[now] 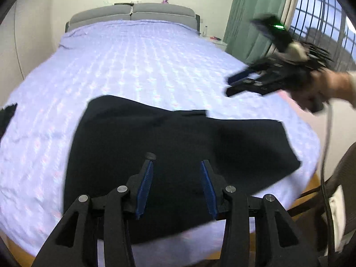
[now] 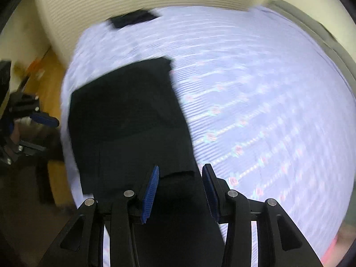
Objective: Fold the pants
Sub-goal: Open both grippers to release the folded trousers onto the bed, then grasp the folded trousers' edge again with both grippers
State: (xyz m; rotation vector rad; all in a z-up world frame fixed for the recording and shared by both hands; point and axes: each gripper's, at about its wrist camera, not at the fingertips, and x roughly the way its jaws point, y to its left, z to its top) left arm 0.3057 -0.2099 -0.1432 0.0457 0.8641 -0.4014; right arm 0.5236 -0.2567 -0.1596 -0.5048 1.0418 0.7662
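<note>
Left gripper (image 1: 176,163): jaws partly apart, nothing between the blue pads, hanging above the near part of the pants.
Right gripper (image 2: 180,169): jaws partly apart and empty, above the pants' right edge; blurred.
Pants (image 1: 169,155): black, folded flat at the near edge of the bed, long axis running left to right in the left wrist view.
Bed (image 1: 138,62): pale lilac patterned sheet, grey headboard (image 1: 133,14) far.
Room: green curtain (image 1: 255,11) and barred window (image 1: 322,17) far right; a second dark cloth (image 1: 7,115) at the left edge.
</note>
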